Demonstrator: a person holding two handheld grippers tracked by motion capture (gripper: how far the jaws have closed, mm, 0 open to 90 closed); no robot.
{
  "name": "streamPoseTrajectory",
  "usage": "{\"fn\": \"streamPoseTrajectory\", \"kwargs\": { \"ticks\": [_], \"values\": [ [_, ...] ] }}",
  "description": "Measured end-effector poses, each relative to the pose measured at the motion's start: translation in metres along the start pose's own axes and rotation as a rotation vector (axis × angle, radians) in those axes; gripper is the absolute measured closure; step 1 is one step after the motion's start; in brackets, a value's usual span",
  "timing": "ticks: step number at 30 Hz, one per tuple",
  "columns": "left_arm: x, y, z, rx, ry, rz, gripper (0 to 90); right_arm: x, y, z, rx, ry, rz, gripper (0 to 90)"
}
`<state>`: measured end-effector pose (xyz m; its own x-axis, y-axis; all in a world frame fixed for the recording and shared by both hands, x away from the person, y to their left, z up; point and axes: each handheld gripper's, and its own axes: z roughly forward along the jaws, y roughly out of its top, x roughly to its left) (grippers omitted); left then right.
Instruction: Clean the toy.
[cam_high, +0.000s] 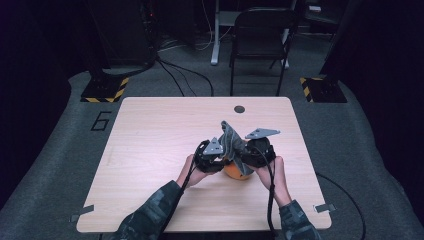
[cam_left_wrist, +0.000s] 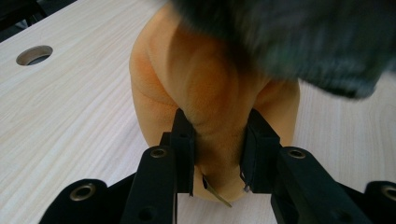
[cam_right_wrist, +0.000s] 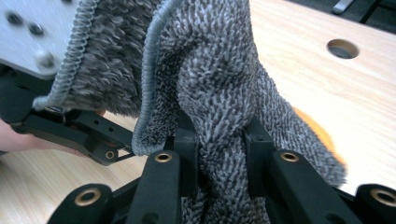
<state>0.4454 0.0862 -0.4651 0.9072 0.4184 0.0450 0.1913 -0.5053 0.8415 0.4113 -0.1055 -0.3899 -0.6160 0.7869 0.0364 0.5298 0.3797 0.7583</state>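
— Where do the cloths sit?

— Near the middle of the wooden table (cam_high: 150, 130), slightly toward the person's edge. The orange cloth (cam_left_wrist: 205, 88) lies bunched on the tabletop, and the grey towel (cam_right_wrist: 219, 79) rises above it, draped partly over it.

— And the two tools?

— The left gripper (cam_left_wrist: 217, 154) has its jaws clamped on a fold of the orange cloth; the fabric bulges between the pads. The right gripper (cam_right_wrist: 219, 158) pinches a thick twist of the grey towel, jaws pressed tight into the pile.

— What is in the way?

— In the left gripper view the grey towel hangs blurred across the top, covering the upper part of the orange cloth. In the right gripper view the towel's stitched hem falls against the left gripper's body and its grey plate (cam_right_wrist: 32, 32), so only a sliver of orange shows at the right.

— Anything else around?

— A round cable hole (cam_high: 239, 109) near the table's far edge, well apart from the cloths. Beyond the table stands a dark chair (cam_high: 260, 45), and yellow-black striped floor plates (cam_high: 106, 90) lie at both far corners.
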Motion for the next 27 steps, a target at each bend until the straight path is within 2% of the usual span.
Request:
{"fn": "streamPoseTrajectory", "kwargs": {
  "ticks": [4, 5, 6, 8, 13, 16, 18, 20, 21, 23, 25, 26, 27],
  "values": [
    [0.000, 0.000, 0.001, 0.000, 0.000, -0.002, 69.7, -0.001, -0.003, 0.007, 0.015, -0.026, -0.022, 72.6],
    [0.000, 0.000, 0.001, 0.003, 0.000, 0.009, 69.7, -0.001, -0.003, 0.007, 0.016, -0.035, -0.017, 72.6],
    [-0.001, 0.000, 0.002, 0.002, -0.002, 0.000, 69.8, -0.002, -0.003, 0.008, 0.014, -0.034, -0.013, 72.7],
    [-0.001, 0.001, 0.002, 0.002, 0.002, 0.004, 69.9, -0.004, -0.004, 0.007, 0.021, -0.072, -0.025, 72.6],
    [-0.001, 0.001, 0.004, 0.000, 0.003, 0.009, 69.8, -0.017, -0.008, 0.005, 0.026, -0.096, -0.002, 72.6],
    [-0.001, 0.001, 0.004, -0.002, 0.003, 0.003, 69.8, -0.027, -0.011, 0.003, 0.035, -0.147, 0.006, 72.6],
    [-0.001, 0.001, 0.004, -0.003, 0.007, 0.000, 69.8, -0.033, -0.013, 0.002, 0.033, -0.155, 0.032, 72.6],
    [0.000, 0.000, 0.004, -0.005, 0.005, -0.007, 69.7, -0.038, -0.014, 0.002, 0.042, -0.205, 0.037, 72.5],
    [0.000, 0.000, 0.004, -0.004, 0.007, -0.008, 69.7, -0.040, -0.015, 0.003, 0.037, -0.207, 0.043, 72.5],
    [0.000, 0.000, 0.004, -0.004, 0.012, -0.016, 69.7, -0.042, -0.016, 0.003, 0.017, -0.182, 0.046, 72.4],
    [0.002, -0.001, 0.002, -0.005, 0.017, -0.022, 69.8, -0.044, -0.015, -0.002, -0.020, -0.126, 0.051, 72.3],
    [0.002, -0.001, 0.002, -0.006, 0.016, -0.024, 69.8, -0.044, -0.014, -0.006, -0.044, -0.118, 0.057, 72.2],
    [0.002, -0.002, 0.002, -0.009, 0.013, -0.030, 69.8, -0.045, -0.013, -0.012, -0.067, -0.129, 0.055, 72.1]
  ]
}}
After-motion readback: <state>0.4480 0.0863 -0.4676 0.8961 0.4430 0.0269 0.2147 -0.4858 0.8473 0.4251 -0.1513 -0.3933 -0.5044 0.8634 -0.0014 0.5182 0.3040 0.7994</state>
